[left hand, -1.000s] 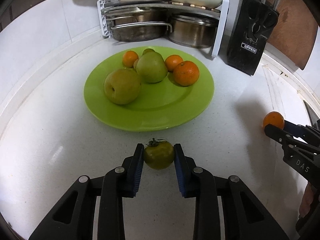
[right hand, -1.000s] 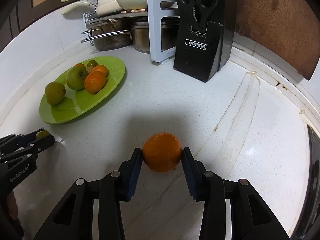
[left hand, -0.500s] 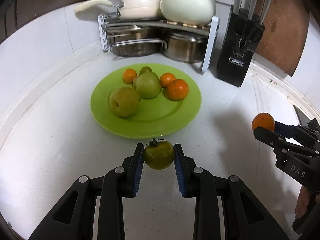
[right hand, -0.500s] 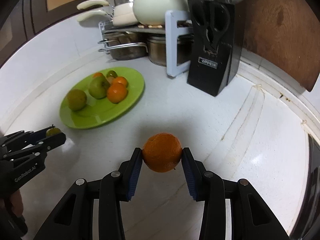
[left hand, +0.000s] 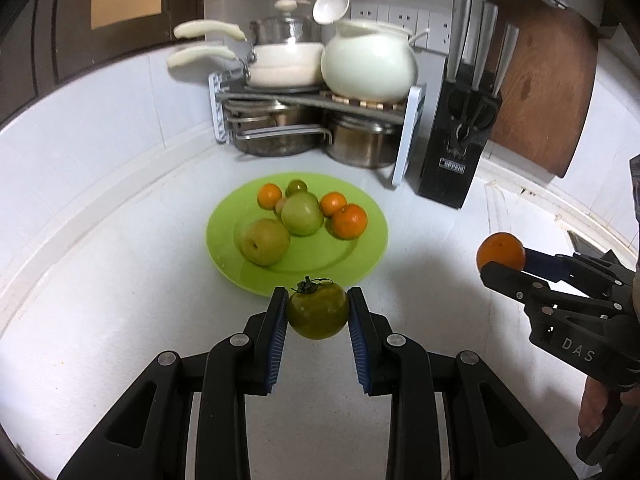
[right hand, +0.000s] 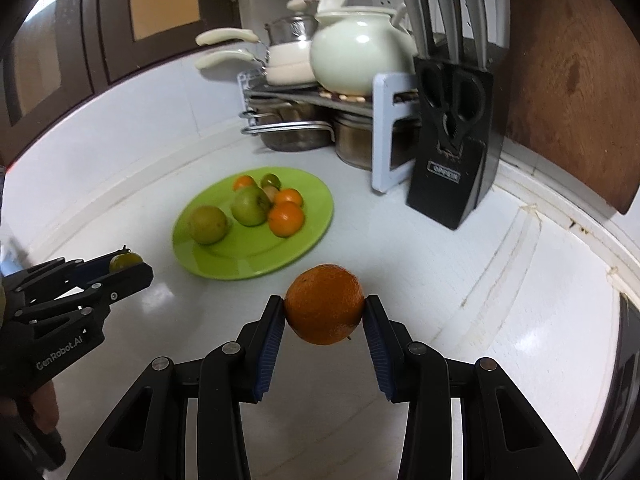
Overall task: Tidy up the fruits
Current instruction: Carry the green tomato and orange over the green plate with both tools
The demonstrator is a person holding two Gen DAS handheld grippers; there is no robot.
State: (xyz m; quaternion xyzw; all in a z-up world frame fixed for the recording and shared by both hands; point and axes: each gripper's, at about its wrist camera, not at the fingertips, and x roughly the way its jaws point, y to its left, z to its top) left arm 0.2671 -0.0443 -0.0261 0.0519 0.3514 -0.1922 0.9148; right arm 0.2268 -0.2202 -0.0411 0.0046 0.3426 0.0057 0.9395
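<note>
Since a second ago both grippers have risen off the desk (left hand: 120,280), so both fruits are lifted, not yet plated. The left gripper (left hand: 318,312) clamps a green tomato (left hand: 318,311); the right gripper (right hand: 324,306) clamps an orange (right hand: 324,304). Both point downward toward the green plate (left hand: 360,264), just short of it.

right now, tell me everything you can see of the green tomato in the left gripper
The green tomato is small, round and smooth, olive-green with a glossy skin and a dark, spiky calyx on top. It sits stem-up, clamped between the blue ribbed pads of the left gripper, which touch its two sides. It is held clear of the white counter, just short of the near rim of the green plate. Nothing else touches it.
</note>
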